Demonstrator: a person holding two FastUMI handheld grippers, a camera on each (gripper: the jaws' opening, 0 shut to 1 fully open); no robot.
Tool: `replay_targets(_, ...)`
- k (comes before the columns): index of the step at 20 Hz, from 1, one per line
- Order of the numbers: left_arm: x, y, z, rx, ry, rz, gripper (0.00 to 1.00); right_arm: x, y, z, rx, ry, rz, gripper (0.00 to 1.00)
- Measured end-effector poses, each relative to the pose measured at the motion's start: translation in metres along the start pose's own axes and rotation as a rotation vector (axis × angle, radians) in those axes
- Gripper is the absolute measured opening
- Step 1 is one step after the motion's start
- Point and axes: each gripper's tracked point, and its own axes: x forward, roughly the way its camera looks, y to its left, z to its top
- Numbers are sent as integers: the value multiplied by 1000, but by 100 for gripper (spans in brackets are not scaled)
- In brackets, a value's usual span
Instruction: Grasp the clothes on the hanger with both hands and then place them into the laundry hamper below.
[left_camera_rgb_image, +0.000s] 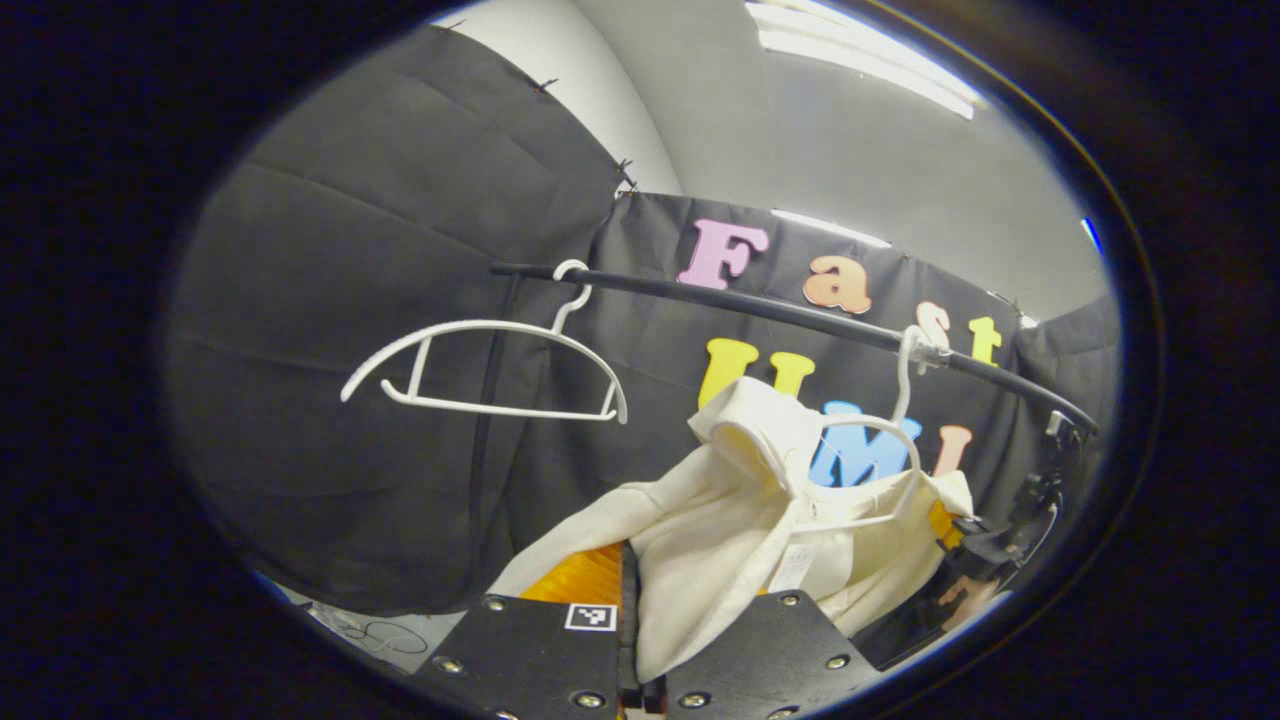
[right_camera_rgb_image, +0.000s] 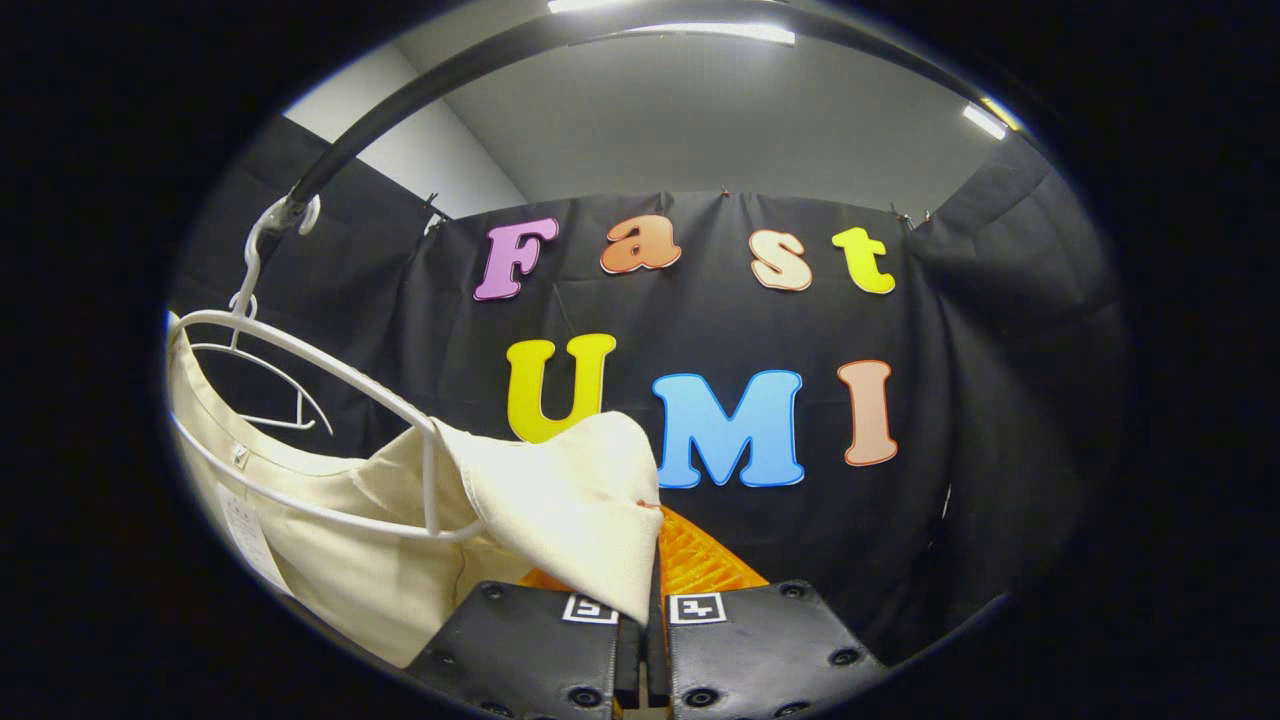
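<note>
The cream garment is seen hanging on a white hanger at the right end of the black rail; a second, bare hanger hangs further left on the same rail.

Left tool: jaws are drawn together with a fold of the garment's lower edge pinched between them, the cloth running up from the tool to the hanger. Right tool: jaws likewise closed on a corner of the cream cloth, which is draped over the near edge of the tool. In the left gripper view, another tool held by a hand is noted at the far right, just beside the garment.

Step in hand, as judged: the two-handed grasp is made, but the garment is not yet freed, since the hanger is seen threaded through the neck opening.

Next move, as judged: the cloth would need to be drawn sideways and down off the hanger's arms, with both grips kept firm, then lowered. The hamper's position cannot be told from these views.
</note>
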Motion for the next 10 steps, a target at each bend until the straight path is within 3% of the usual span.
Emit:
replay_targets(6, -19, -27, 0, 14, 93, -148, 2, 8, -17, -9, -7, 12, -25, 7)
replay_targets(10, -26, -34, 17, -1, 84, -186, 2, 11, -19, -10, -23, 5, -21, 7)
